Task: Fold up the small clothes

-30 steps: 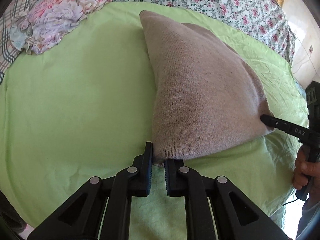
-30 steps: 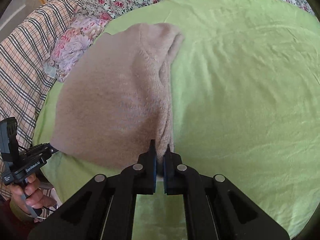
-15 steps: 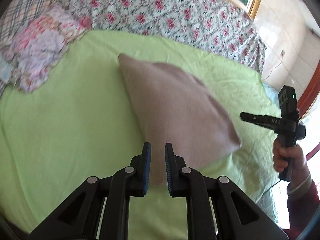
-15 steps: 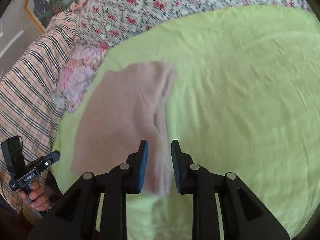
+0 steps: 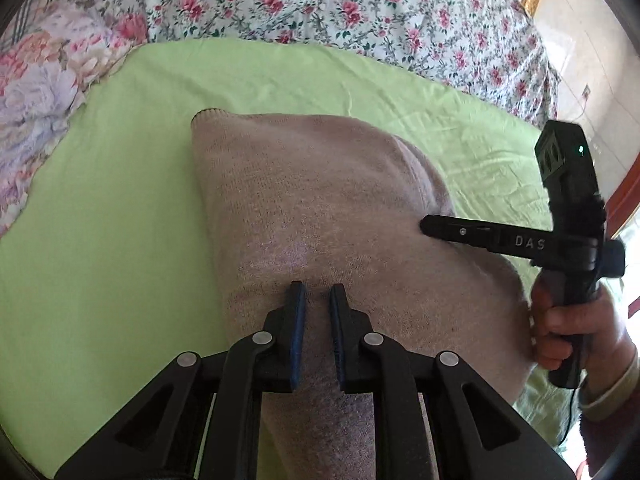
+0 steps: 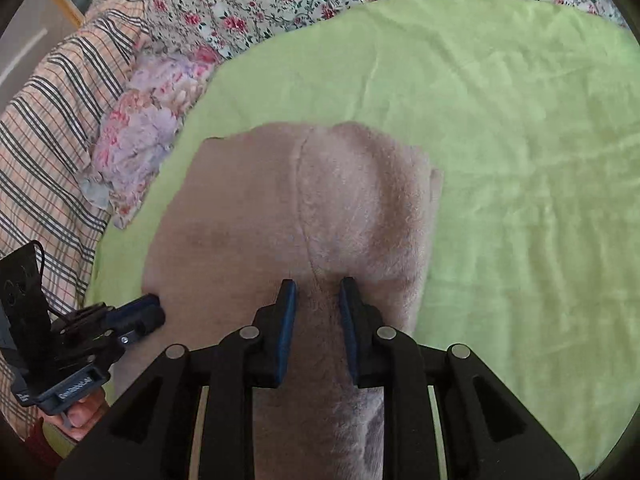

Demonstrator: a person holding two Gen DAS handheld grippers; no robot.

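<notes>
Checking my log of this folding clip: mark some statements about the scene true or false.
1. The sweater lies on a green sheet. True.
2. The left gripper is shut on the sweater. False: its jaws stand open above it.
3. The right gripper is open. True.
4. The sweater is blue. False: it is beige.
5. A floral cover lies beyond the sheet. True.

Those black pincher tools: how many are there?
2. The left tool is over the near part of the folded beige knit garment; the right tool is over it from the other side.
</notes>
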